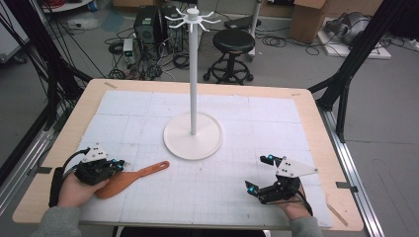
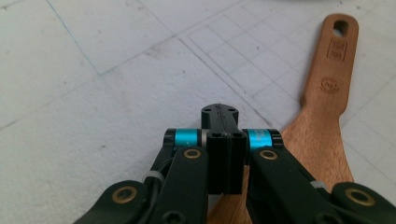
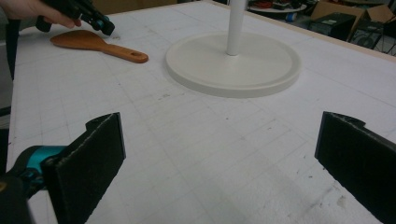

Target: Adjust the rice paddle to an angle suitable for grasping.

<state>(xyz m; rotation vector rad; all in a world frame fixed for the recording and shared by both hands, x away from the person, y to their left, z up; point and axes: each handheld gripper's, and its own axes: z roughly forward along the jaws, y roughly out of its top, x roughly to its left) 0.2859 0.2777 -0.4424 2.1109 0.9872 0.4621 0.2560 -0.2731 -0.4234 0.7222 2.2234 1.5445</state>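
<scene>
While the left gripper [image 1: 120,164] hovers with jaws pressed together and empty, the wooden spatula [image 1: 129,179] lies flat on the white mat [image 1: 276,118] just beside it. Right of the white stand [image 1: 193,136], the right gripper [image 1: 261,173] rests with jaws spread wide, holding nothing.

A white stand [image 1: 192,136] stood upright mid-table, its round base on the white gridded mat [image 1: 237,192] and hooked arms at its top. Beyond the wooden table [image 1: 321,143], a black stool [image 1: 233,42] and tangled cables [image 1: 148,69] sat on the floor.
</scene>
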